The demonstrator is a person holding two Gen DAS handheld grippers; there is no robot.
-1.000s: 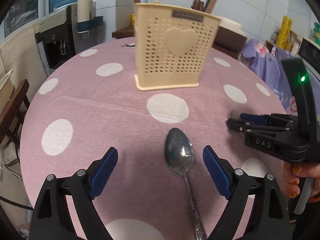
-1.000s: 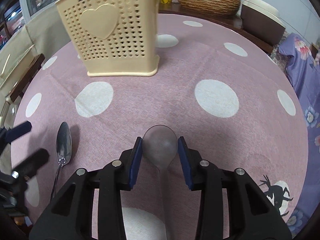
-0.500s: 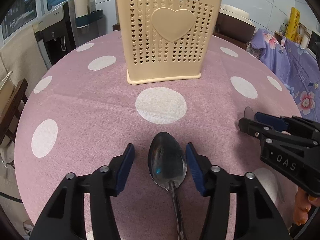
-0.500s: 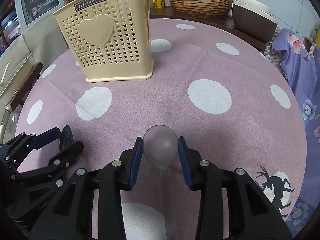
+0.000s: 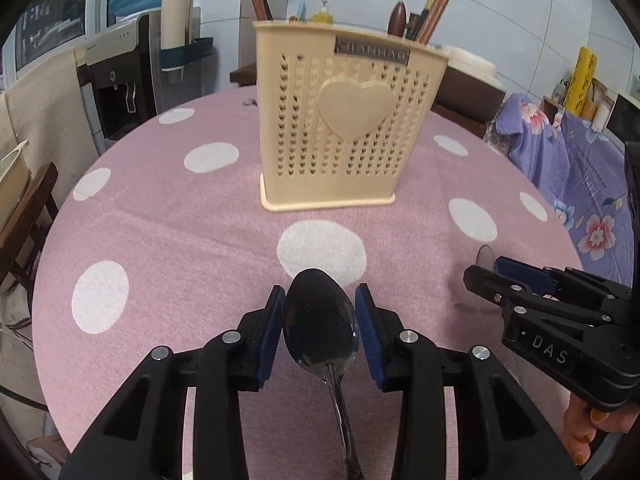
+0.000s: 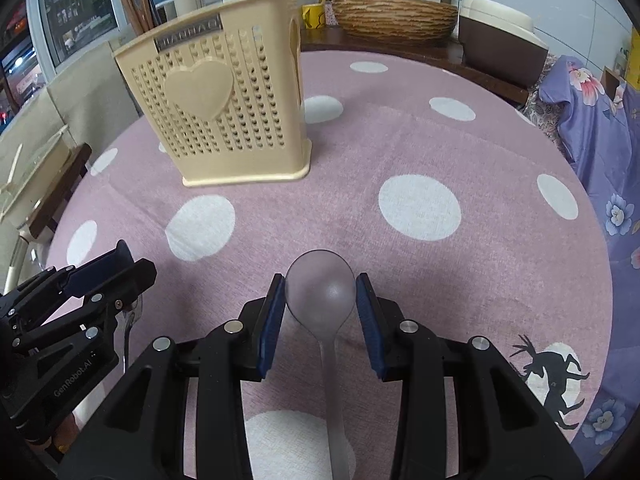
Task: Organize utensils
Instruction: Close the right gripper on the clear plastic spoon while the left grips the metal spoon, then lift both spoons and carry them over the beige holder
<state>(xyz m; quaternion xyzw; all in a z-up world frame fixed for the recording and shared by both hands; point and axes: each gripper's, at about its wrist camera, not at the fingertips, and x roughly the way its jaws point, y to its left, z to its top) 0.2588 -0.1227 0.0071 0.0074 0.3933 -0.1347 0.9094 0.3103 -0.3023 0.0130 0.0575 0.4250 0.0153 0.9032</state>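
My left gripper is shut on the bowl of a shiny metal spoon and holds it above the pink polka-dot tablecloth. My right gripper is shut on the bowl of a grey translucent plastic spoon. A beige perforated utensil holder with a heart on its front stands upright ahead; it also shows in the right wrist view, with chopsticks in it. The right gripper shows in the left wrist view, and the left gripper in the right wrist view.
The round table's edge curves around both sides. A water dispenser stands far left, a wooden chair at the left edge. A wicker basket and a brown box sit behind the table. A floral purple cloth lies to the right.
My left gripper closed on the metal spoon and lifted it off the cloth. The right gripper kept its hold on the plastic spoon and rose a little.
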